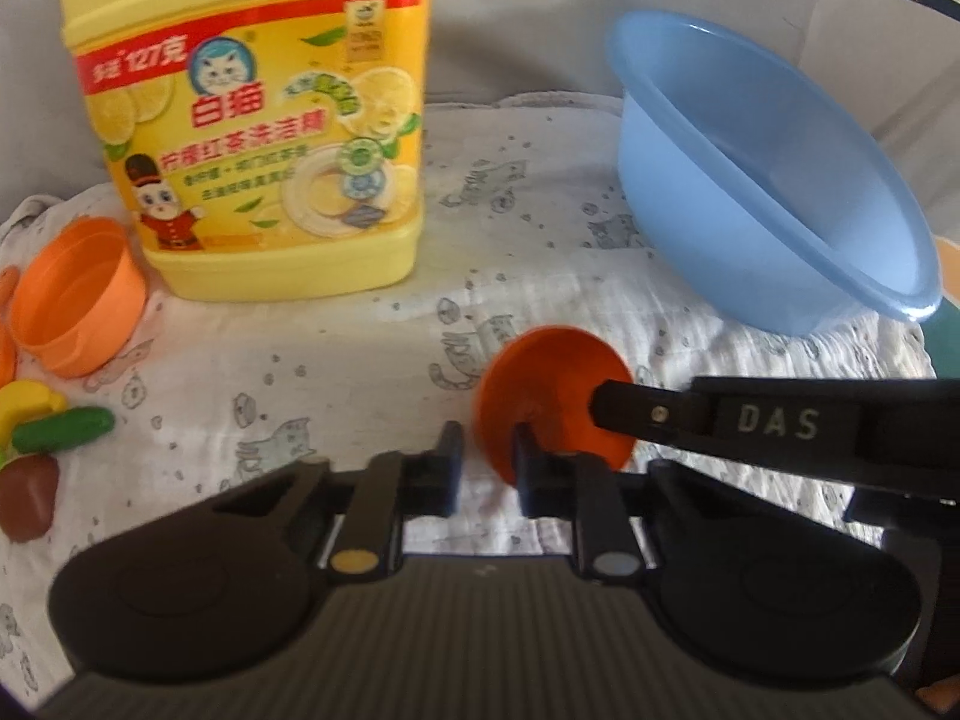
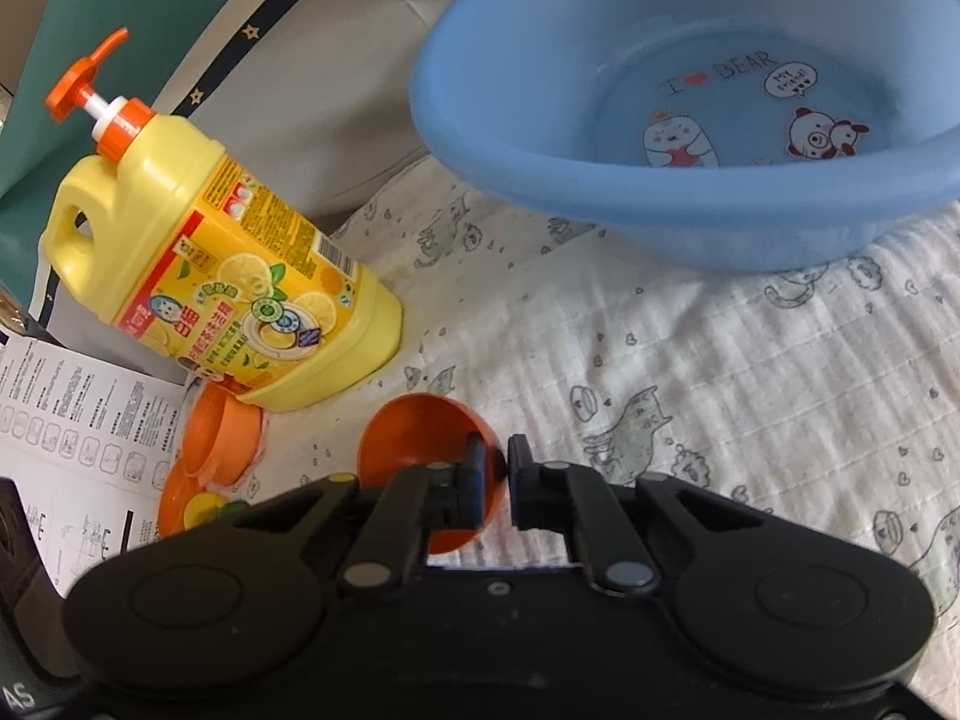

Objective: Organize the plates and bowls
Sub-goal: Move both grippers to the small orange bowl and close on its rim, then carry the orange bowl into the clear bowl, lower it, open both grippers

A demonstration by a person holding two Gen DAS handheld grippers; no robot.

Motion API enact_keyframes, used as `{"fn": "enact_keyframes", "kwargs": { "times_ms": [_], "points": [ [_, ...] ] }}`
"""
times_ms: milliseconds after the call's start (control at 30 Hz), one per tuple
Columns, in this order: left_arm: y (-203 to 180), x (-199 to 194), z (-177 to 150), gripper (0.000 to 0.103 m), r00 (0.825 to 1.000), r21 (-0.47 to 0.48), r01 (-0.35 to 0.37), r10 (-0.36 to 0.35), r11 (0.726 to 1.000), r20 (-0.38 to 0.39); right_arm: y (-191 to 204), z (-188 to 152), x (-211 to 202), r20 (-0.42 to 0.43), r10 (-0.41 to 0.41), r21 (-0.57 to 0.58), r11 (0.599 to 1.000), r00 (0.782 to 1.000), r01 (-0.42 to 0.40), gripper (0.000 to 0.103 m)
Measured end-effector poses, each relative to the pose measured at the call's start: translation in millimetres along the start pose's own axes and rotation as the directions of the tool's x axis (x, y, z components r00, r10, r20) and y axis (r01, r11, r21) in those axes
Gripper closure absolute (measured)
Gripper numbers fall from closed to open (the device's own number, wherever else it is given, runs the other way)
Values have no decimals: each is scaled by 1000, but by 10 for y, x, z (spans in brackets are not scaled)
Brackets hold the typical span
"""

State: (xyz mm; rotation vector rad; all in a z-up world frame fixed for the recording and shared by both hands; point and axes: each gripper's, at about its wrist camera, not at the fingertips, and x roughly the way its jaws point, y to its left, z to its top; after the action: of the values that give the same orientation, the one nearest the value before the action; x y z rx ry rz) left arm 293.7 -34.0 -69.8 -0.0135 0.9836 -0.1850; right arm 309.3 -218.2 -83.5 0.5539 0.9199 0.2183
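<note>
Orange bowl tipped on edge, rim pinched between near-closed fingers of right tool; hold seems meant to lift it clear of cloth. Left tool jaws parted slightly, one finger just in front of bowl, gripping nothing, likely steadying. Second orange bowl lies on its side left of detergent jug, beside toy food. Blue basin sits behind, leaning, probable destination. Surface: white cat-print cloth over soft grey bedding; printed sheet at left.
</note>
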Motion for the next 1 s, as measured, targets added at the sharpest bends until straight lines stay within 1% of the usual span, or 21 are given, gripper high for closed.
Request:
{"fn": "enact_keyframes", "kwargs": {
  "times_ms": [67,233,367,500,767,1000],
  "points": [
    [-23,-8,-13,90,1000,12,-10,10,1000,3,17,-6,-4,0,-5,0,1000,1000,5,95],
    [-11,-74,-49,90,1000,11,-8,8,1000,-6,75,-51,-51,-9,-6,0,1000,1000,6,95],
    [-6,-214,-107,90,1000,22,-15,16,1000,-18,134,-137,-162,-20,0,-4,1000,1000,0,95],
    [12,-413,-202,90,1000,25,-8,8,1000,-22,195,-260,-325,-29,2,-14,1000,1000,-3,95],
    [34,-858,-484,90,1000,16,-4,5,1000,-24,335,-605,-709,-44,7,-33,999,999,-8,95],
    [15,-1214,-817,90,1000,0,-1,1,1000,-31,436,-938,-1029,-54,-4,-47,999,999,1,95]
  ]
}}
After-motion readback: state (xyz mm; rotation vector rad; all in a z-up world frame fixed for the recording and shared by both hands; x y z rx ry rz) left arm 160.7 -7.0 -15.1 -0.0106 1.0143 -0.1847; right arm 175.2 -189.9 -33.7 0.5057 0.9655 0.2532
